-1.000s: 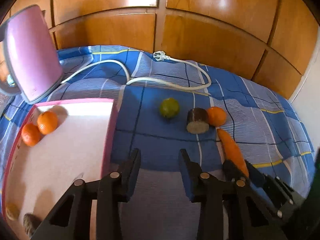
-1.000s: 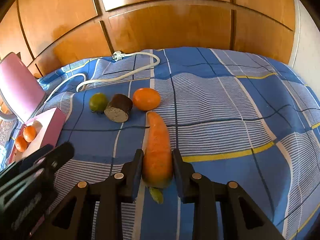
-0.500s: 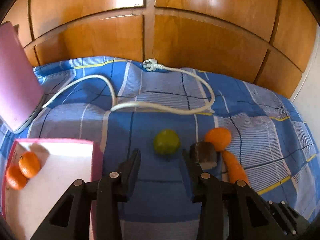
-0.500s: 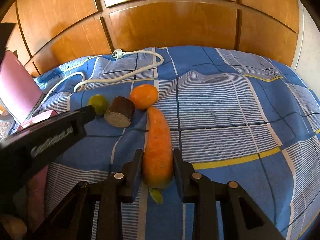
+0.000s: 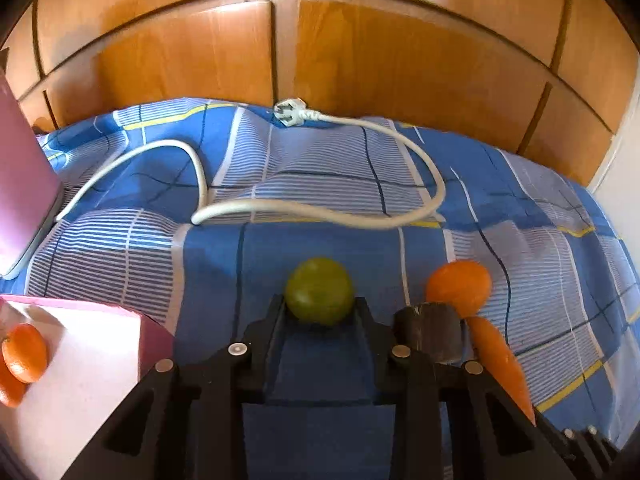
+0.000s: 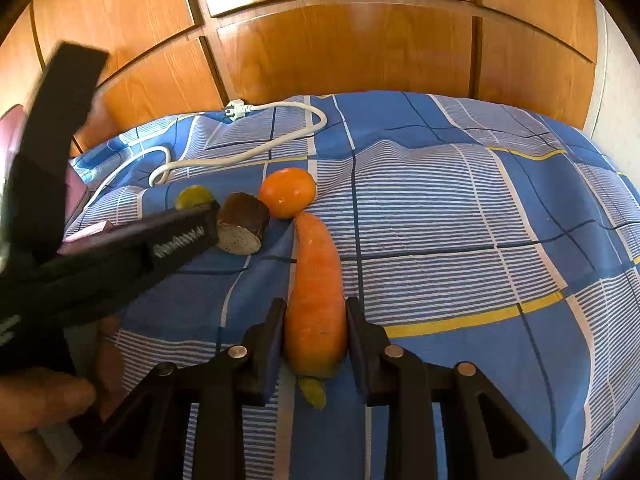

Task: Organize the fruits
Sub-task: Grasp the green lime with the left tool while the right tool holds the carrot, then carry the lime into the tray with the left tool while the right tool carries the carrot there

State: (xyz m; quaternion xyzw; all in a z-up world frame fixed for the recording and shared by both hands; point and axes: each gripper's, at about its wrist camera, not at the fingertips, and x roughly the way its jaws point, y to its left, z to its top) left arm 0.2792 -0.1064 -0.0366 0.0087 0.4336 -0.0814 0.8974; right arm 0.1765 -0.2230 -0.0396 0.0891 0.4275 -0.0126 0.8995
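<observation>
Fruits half sorted: left view, our left gripper (image 5: 320, 310) brackets, unclosed, the green fruit (image 5: 319, 290) at six o'clock, oranges (image 5: 24, 353) boxed at eight; right view, our right gripper (image 6: 315, 332) flanks the carrot (image 6: 316, 300), contact unclear.

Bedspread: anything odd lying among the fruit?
Yes. A white power cord with its loose plug sprawls across the bedspread behind the fruit, and a carrot and dark cut stub sit among it.
</observation>
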